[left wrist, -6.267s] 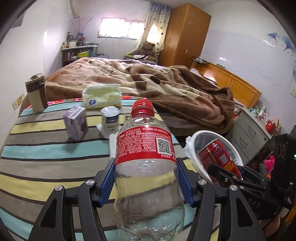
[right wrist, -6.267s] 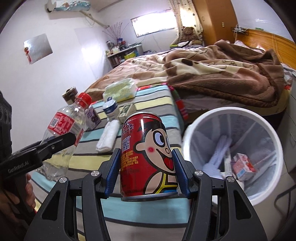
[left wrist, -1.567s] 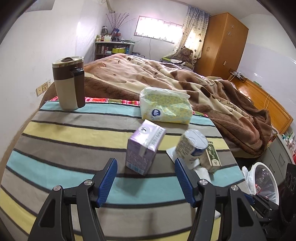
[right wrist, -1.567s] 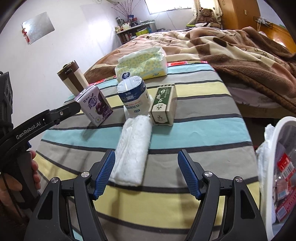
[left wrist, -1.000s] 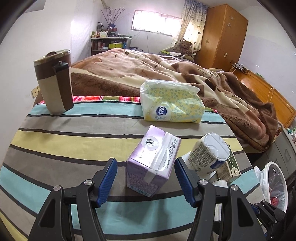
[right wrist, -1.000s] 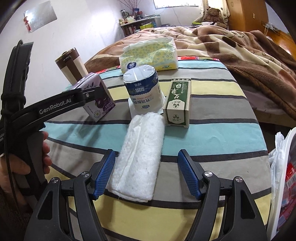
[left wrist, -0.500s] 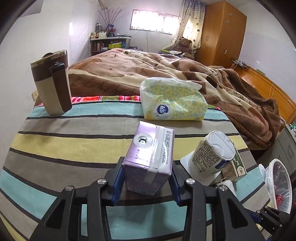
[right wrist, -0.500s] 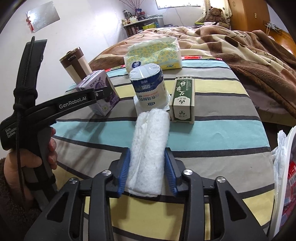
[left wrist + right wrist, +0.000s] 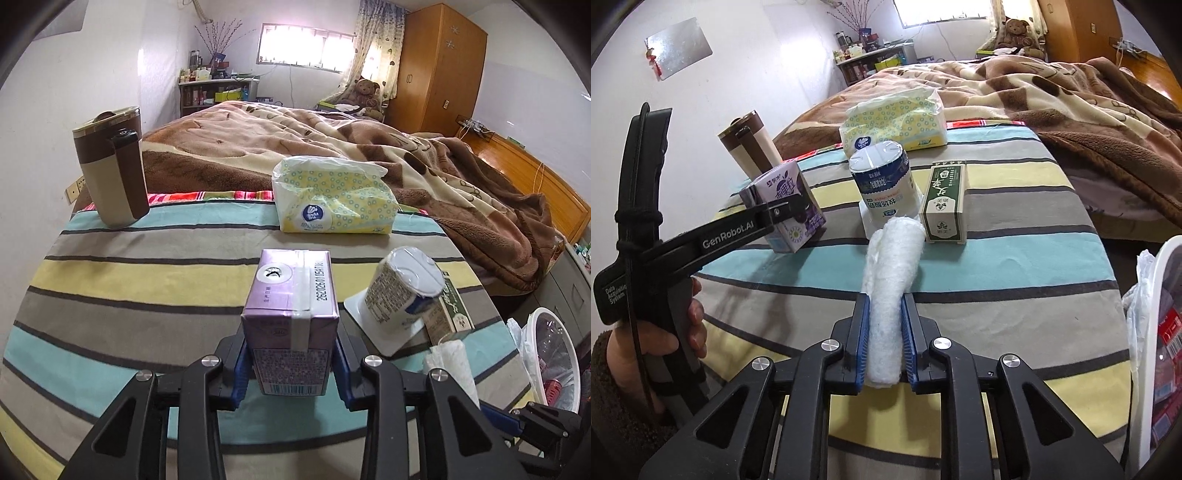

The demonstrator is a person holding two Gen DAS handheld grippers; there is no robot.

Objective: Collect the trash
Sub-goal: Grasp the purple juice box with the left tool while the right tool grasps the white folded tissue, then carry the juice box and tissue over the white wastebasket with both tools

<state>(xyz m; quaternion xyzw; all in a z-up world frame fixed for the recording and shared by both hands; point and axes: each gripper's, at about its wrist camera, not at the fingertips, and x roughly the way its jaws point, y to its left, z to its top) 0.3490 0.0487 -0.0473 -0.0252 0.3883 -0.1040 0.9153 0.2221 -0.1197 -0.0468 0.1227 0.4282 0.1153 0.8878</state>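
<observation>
My left gripper (image 9: 291,365) is shut on a purple drink carton (image 9: 291,321) that stands on the striped tablecloth (image 9: 147,280); the carton also shows in the right wrist view (image 9: 786,206). My right gripper (image 9: 884,347) is shut on a rolled white paper towel (image 9: 890,280) lying on the cloth. A white yogurt cup (image 9: 884,184) and a green box (image 9: 945,203) lie just beyond the towel. The white trash bin (image 9: 554,358) with red trash inside stands off the table's right edge; its rim also shows in the right wrist view (image 9: 1152,332).
A brown thermos (image 9: 110,166) stands at the table's back left. A yellow tissue pack (image 9: 332,201) lies at the back middle. A bed with a brown blanket (image 9: 369,147) is behind the table. A wooden wardrobe (image 9: 436,66) stands far back.
Both grippers have closed tighter: the left on the purple carton, the right on the rolled paper towel. Earlier the bottle and red can left the grippers; both grippers moved to the table.
</observation>
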